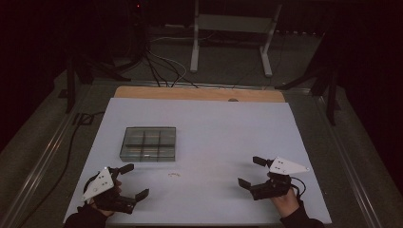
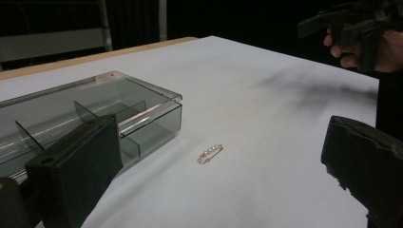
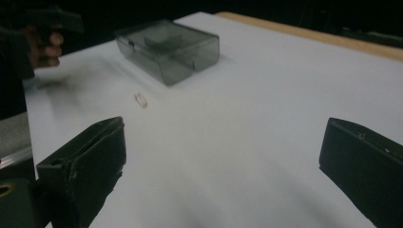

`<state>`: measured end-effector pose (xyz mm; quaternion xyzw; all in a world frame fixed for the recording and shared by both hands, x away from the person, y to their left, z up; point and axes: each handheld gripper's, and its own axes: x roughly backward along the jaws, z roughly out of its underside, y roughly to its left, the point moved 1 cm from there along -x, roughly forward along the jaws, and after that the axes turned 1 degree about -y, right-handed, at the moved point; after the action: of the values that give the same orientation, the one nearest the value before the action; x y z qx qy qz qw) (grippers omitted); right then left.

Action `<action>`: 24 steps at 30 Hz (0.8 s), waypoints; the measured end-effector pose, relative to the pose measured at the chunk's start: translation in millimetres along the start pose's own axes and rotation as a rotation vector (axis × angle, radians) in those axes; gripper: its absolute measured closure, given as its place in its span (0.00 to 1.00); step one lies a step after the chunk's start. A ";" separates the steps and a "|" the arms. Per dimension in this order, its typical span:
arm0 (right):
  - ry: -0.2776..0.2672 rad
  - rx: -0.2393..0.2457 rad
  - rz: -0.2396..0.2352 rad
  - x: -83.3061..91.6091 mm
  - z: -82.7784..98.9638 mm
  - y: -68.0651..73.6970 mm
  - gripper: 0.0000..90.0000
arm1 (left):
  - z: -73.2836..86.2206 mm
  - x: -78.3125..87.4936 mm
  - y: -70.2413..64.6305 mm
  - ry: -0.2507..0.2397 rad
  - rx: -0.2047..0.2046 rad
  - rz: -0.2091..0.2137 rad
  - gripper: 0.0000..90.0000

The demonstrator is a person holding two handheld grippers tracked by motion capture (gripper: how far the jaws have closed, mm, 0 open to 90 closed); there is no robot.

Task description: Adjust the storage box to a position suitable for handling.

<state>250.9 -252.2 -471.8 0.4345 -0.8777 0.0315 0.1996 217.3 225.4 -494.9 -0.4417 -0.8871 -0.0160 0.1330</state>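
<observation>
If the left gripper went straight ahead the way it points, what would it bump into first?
Probably the small gold pin on the white table, which lies between the open jaws of the left gripper in its own view. The smoky clear plastic box sits off to the side. Depth is uncertain.

I see a dim room, grey floor (image 1: 228,61), black cables (image 1: 157,66), a white metal stand (image 1: 233,28) behind the table (image 1: 214,118).

lab | dark curtains (image 1: 38,38) | floor cables (image 1: 161,66) | metal stand (image 1: 233,28)

Glossy clear-plastic box (image 2: 95,114), shiny gold-metal pin (image 2: 210,154), matt white tabletop (image 1: 223,128).
</observation>
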 end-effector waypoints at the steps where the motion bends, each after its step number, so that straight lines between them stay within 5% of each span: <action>1: -0.005 -0.002 -0.005 -1.6 -2.8 0.1 0.02 | 0.0 0.1 0.0 -0.001 0.000 0.000 0.01; 24: -0.010 0.078 -0.173 -84.4 -51.4 28.9 0.03 | -1.4 2.6 1.1 -0.019 0.007 -0.003 0.01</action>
<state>290.9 -159.2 -453.0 0.5162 -0.8360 0.0463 0.1801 217.0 227.9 -493.0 -0.4403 -0.8889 -0.0090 0.1260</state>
